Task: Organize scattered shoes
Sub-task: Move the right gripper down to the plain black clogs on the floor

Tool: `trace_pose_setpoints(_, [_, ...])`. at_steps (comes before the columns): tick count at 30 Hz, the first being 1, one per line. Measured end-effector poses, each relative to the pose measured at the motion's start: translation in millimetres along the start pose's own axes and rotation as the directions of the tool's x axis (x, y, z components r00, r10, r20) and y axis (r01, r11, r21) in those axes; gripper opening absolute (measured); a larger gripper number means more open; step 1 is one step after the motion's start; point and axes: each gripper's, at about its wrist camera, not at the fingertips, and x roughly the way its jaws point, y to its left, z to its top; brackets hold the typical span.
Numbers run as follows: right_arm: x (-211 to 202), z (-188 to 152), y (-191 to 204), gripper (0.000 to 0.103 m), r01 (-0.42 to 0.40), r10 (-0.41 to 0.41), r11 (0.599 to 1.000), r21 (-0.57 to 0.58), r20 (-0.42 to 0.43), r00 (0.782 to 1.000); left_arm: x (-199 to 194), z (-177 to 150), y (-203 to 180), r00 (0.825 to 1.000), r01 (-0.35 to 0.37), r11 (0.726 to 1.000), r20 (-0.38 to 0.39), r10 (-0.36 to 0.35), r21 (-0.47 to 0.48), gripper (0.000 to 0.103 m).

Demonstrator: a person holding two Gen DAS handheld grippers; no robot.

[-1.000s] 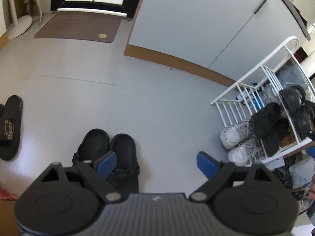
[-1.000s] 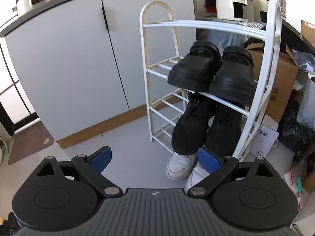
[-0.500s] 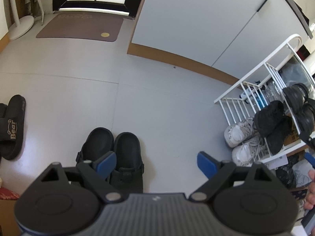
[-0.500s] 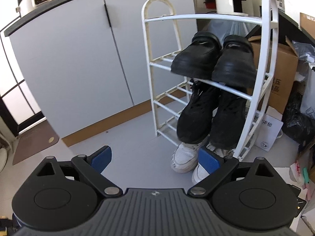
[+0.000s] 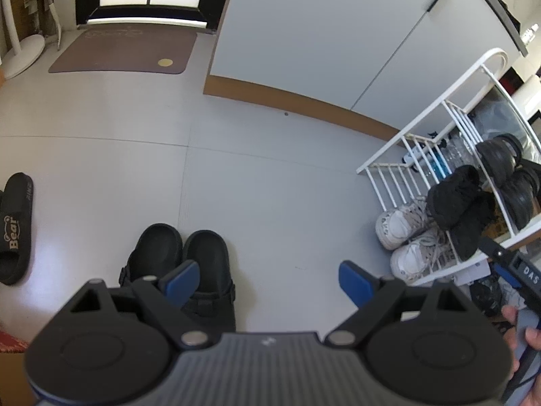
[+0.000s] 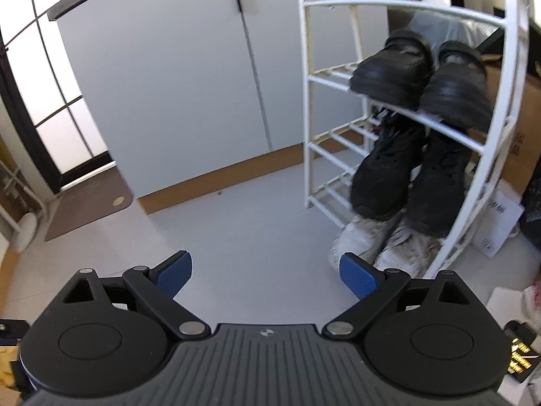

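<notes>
A pair of black clogs stands side by side on the grey floor just ahead of my left gripper, which is open and empty above them. A black slide sandal marked "Bear" lies at the far left. The white wire shoe rack holds black strap shoes on an upper shelf, black sneakers below and white sneakers at the bottom. My right gripper is open and empty, in front of the rack. The rack also shows in the left wrist view.
Grey cabinet doors with a wooden plinth stand behind the rack. A brown doormat lies before a glass door. Cardboard boxes and bags crowd the right of the rack. A white fan base stands far left.
My right gripper has pulled back and swung left from the rack, so more floor shows. My left gripper has drifted slightly; the clogs sit a little more central. Both stayed open.
</notes>
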Motion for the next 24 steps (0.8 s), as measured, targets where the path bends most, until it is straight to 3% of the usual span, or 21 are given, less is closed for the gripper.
trace_pose_setpoints(12, [11.2, -7.6, 45.7, 0.097, -0.064, 0.061, 0.996, -0.056, -0.054, 0.997, -4.4, 7.6, 30.2, 1.0, -0.013, 0.998, -0.007, 0.013, -0.063, 0.092])
trace_pose_setpoints(16, [13.5, -10.5, 65.6, 0.097, -0.081, 0.073, 0.991, -0.108, -0.076, 0.994, -9.2, 11.2, 33.9, 0.995, -0.097, 0.995, 0.006, 0.097, -0.007, 0.092])
trace_pose_setpoints(24, [17.5, -28.5, 101.7, 0.097, -0.142, 0.118, 0.968, -0.206, -0.123, 0.985, -8.2, 8.5, 47.7, 0.992, -0.12, 0.993, -0.025, 0.12, -0.001, 0.091])
